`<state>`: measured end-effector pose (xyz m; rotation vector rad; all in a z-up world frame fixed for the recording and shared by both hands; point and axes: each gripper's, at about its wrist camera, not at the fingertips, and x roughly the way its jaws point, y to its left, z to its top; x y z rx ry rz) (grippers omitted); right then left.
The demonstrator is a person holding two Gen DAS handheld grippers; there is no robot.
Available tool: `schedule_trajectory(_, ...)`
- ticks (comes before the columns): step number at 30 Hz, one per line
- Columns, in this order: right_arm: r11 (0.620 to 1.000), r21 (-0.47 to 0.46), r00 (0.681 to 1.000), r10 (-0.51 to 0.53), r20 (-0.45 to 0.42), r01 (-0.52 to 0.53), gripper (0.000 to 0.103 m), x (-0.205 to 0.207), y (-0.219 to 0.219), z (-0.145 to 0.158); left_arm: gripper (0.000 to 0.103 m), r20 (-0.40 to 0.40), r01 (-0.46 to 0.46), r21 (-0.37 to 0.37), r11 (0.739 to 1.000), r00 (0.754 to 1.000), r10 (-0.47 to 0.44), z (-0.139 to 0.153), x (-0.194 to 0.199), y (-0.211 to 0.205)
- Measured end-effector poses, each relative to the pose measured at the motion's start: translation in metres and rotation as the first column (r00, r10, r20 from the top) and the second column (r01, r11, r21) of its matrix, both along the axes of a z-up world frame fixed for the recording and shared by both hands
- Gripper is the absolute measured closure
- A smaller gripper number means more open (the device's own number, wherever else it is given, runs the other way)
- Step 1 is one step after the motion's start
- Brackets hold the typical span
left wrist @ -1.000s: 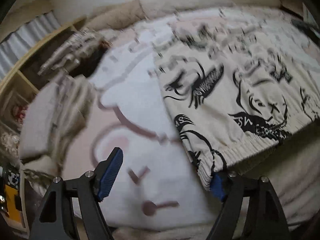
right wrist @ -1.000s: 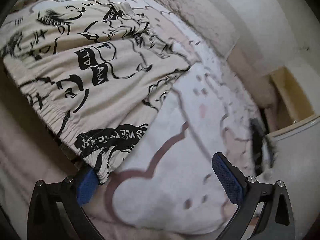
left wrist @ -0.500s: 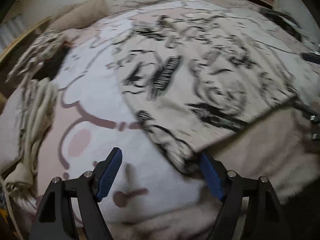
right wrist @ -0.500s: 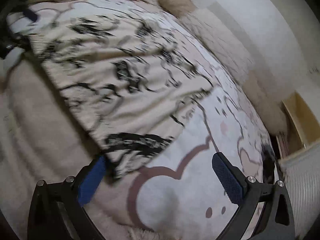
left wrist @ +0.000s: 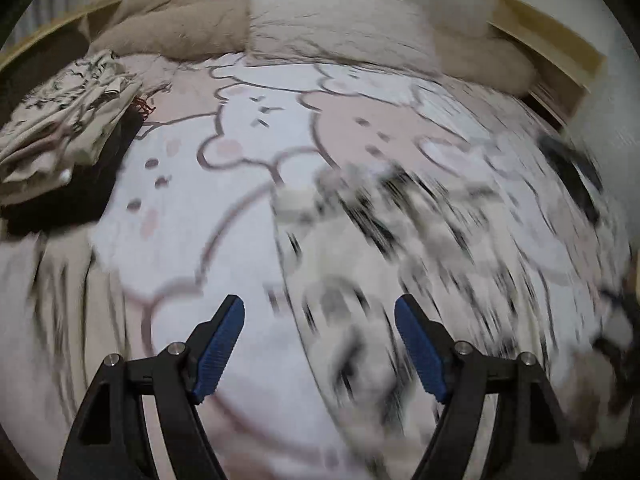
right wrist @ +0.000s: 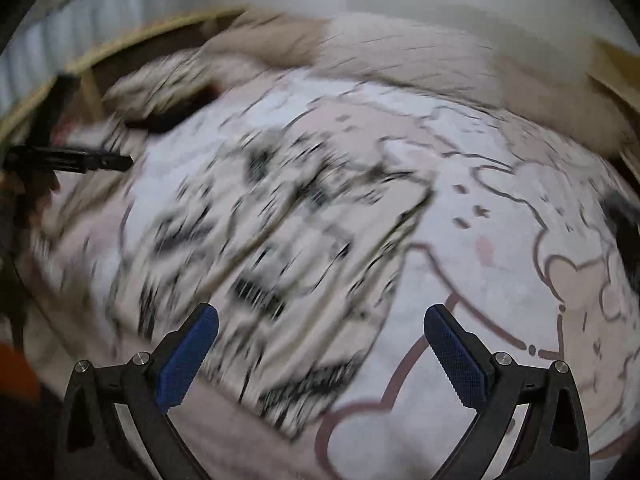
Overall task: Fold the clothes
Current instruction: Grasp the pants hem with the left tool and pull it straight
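Observation:
A cream garment with black cartoon print (left wrist: 400,264) lies spread on the bed, blurred by motion; it also shows in the right wrist view (right wrist: 260,248). My left gripper (left wrist: 320,344) is open and empty, raised above the garment's near left edge. My right gripper (right wrist: 320,356) is open and empty above the garment's near right part. The other gripper (right wrist: 68,160) shows at the left of the right wrist view.
The bed carries a pink and white cartoon blanket (left wrist: 224,208). A pile of folded printed clothes on dark fabric (left wrist: 60,128) sits at the far left. Beige pillows (left wrist: 328,28) line the headboard. A wooden shelf (left wrist: 552,56) stands at the back right.
Both grippers have lifted away from the garment's elastic hem and swung to look across the bed. The hem corners no longer lie against the pads. The garment lies flat.

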<state>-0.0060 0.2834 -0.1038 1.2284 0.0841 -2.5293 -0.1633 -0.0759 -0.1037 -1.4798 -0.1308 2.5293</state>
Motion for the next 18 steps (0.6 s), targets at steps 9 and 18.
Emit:
schedule_trajectory(9, 0.977, -0.11, 0.979, -0.167, 0.113, 0.18, 0.0, -0.053, 0.034, -0.016, 0.063, 0.224, -0.089, 0.031, 0.996, 0.971, 0.079, -0.091, -0.128, -0.001)
schedule_trajectory(18, 0.964, -0.083, 0.957, -0.236, 0.17, 0.253, 0.0, -0.078, 0.053, -0.042, 0.099, 0.17, -0.102, 0.188, 0.977, 0.983, 0.069, -0.076, -0.117, -0.008)
